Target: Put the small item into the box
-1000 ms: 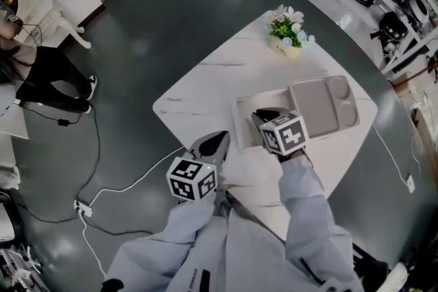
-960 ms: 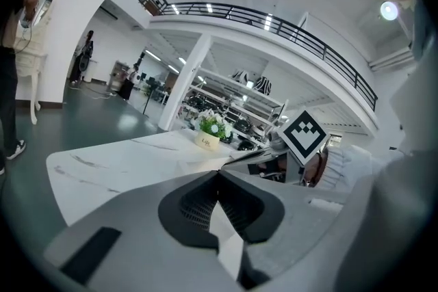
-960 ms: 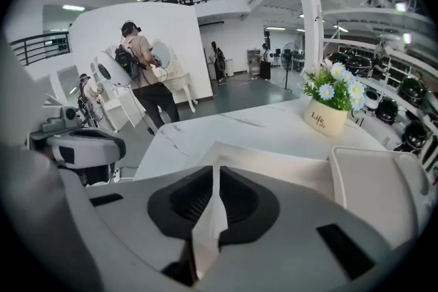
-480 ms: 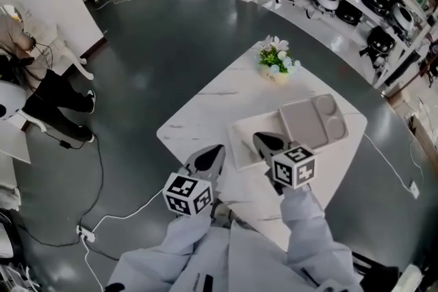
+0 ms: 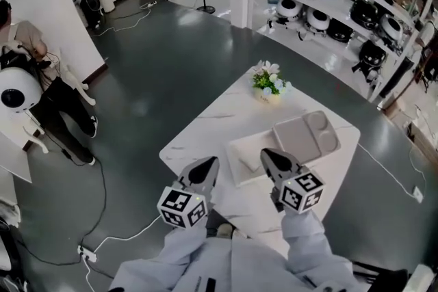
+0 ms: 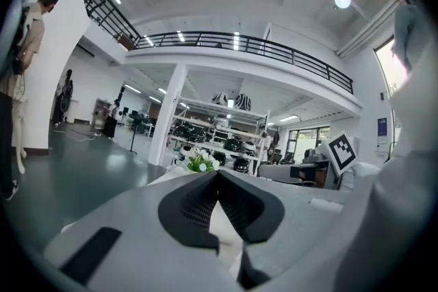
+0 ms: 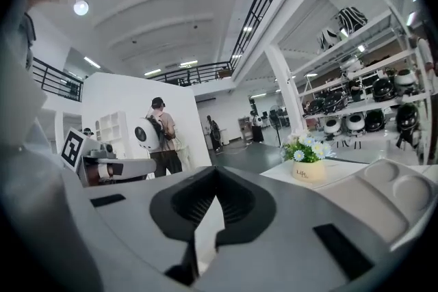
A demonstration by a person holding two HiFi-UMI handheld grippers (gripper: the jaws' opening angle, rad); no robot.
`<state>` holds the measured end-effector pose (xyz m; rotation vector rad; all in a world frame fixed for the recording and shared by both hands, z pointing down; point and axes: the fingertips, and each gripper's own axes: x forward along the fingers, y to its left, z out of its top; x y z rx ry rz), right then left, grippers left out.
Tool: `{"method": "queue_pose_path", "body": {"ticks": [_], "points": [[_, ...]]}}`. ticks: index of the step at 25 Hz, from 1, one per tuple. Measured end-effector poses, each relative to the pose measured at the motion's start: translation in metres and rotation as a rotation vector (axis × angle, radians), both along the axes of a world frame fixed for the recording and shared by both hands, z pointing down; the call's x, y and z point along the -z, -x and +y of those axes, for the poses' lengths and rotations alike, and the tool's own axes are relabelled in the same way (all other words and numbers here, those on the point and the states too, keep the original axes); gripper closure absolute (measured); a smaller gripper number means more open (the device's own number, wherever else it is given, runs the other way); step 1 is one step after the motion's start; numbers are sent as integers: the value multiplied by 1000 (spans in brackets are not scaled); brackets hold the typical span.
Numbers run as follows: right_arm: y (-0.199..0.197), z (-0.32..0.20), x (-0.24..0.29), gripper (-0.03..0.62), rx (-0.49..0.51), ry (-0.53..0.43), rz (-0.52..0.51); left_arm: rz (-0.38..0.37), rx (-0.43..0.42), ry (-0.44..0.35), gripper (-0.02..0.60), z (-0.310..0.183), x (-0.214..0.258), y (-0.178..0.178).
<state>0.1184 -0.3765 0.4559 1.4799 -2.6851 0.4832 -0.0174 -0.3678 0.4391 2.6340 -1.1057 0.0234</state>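
A white marble counter (image 5: pixel 205 126) on a dark floor (image 5: pixel 150 58) carries a flower pot (image 5: pixel 268 83) and a grey tray (image 5: pixel 306 135). The left gripper (image 5: pixel 207 165) and right gripper (image 5: pixel 268 156) both have jaws pressed together.

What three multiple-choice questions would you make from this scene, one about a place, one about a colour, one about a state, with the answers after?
1. Where on the table does the flower pot stand?
A. in the middle
B. at the far corner
C. at the near edge

2. What colour is the tray with compartments?
A. grey
B. red
C. green

3. How do the jaws of the right gripper stand?
A. wide open
B. clamped on the tray
C. shut, with nothing between them

Answers:
1 B: in the head view the pot sits at the corner farthest from the person.
2 A: the tray looks dull grey against the white table.
3 C: in the right gripper view the jaw tips meet and hold nothing.
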Motion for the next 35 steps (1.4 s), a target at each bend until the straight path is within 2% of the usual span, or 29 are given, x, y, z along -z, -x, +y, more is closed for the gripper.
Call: {"method": "queue_pose_path", "body": {"ticks": [13,17,28,35], "points": [[-36,33,46,600,-109,-152,66,1,29,-106,584,8,38,14],[-44,37,53,600,-141,-180,53,1,40,-129,584,10,44,18],[-54,42,55,602,-180,-185,42,-7,69,-138,584,14,44,26],[-58,39,50,602,-196,-182,41,-39,78,-145,584,12,37,29]]}}
